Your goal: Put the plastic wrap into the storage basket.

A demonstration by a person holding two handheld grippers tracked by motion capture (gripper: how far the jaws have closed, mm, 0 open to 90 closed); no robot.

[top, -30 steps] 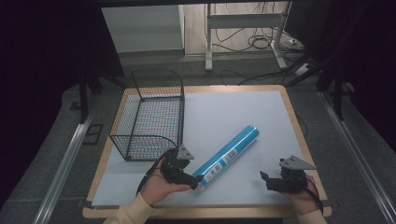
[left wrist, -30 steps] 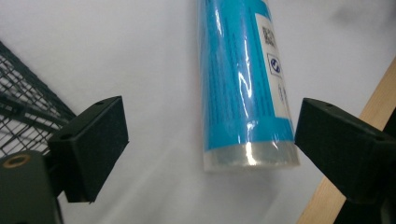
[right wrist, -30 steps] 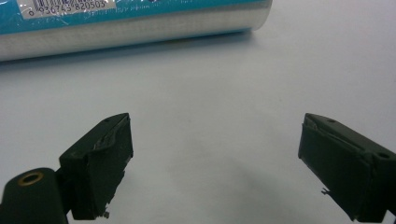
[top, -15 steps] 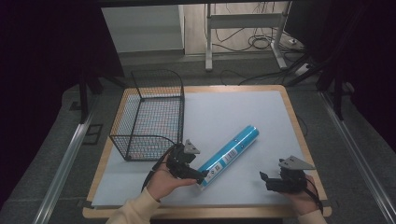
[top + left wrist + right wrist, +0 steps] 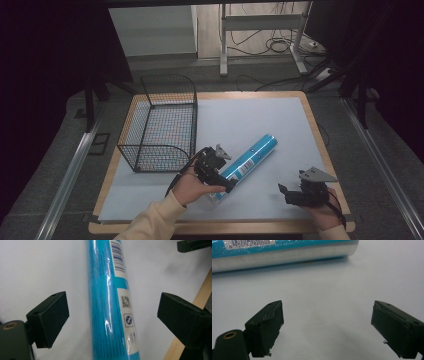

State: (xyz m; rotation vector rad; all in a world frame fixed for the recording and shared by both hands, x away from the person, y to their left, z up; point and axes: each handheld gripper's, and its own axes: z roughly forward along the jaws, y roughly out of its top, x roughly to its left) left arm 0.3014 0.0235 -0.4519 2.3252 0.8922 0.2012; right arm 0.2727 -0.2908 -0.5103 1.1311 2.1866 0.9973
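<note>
A long blue tube with a barcode label lies diagonally on the white sheet. My left gripper is open at the tube's near end. In the left gripper view the tube runs up between the two spread jaws of my left gripper, with a gap on each side. My right gripper rests near the front right of the sheet, a little right of the tube. It is open, with bare sheet between the jaws of my right gripper, and the tube lies across the top of that view.
A black wire basket stands on the left part of the table, close to the left hand. The wooden table edge frames the sheet. A jaw of the right gripper shows at the top right of the left gripper view.
My left gripper has moved right and slightly forward, so its jaws now straddle the tube's near end. The tube and my right gripper have stayed where they were.
</note>
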